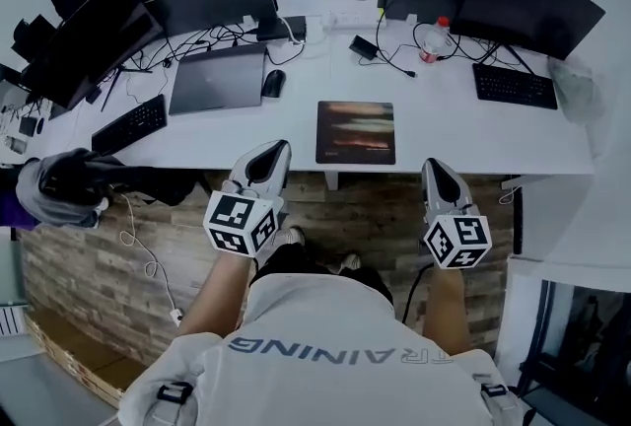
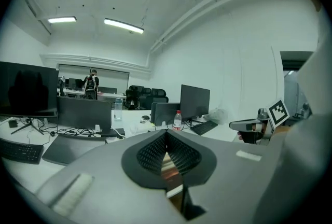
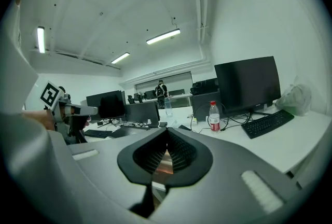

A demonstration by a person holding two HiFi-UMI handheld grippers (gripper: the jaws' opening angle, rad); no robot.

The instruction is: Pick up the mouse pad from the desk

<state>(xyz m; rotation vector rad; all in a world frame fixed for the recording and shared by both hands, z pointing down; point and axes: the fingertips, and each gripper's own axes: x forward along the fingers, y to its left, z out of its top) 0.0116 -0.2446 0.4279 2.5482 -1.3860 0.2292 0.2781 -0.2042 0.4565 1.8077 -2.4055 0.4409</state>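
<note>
Okay, you're standing at the long white counter [image 1: 463,133], which is carrying everything: dark monitors [image 1: 523,0] along the far side, a closed grey laptop [image 1: 219,77] to the left, and a black keyboard [image 1: 515,85] to the right.

The mouse pad [image 1: 356,131] is lying flat on the near strip of the counter, its front edge almost at the counter's lip, with nothing on it or touching it. Its slightly longer side is running left to right, parallel to that lip.

You're holding the left claw [image 1: 274,156] and right claw [image 1: 436,174] off the counter's near edge, both pointing forward. The pad is sitting ahead of them and in the gap between them, so each claw is looking past one of its near corners. Neither one is clearly nearer; the left tip is reaching a touch further forward.

Both claws are showing jaws closed together and gripping nothing, as seen in the left gripper view [image 2: 167,135] and the right gripper view [image 3: 167,132]. Judging from this, you're needing to open one before going for the pad's front edge.

Smaller stuff is sitting well behind the pad: a red-capped bottle [image 1: 435,39] and a black mouse [image 1: 273,83] beside the laptop.
</note>
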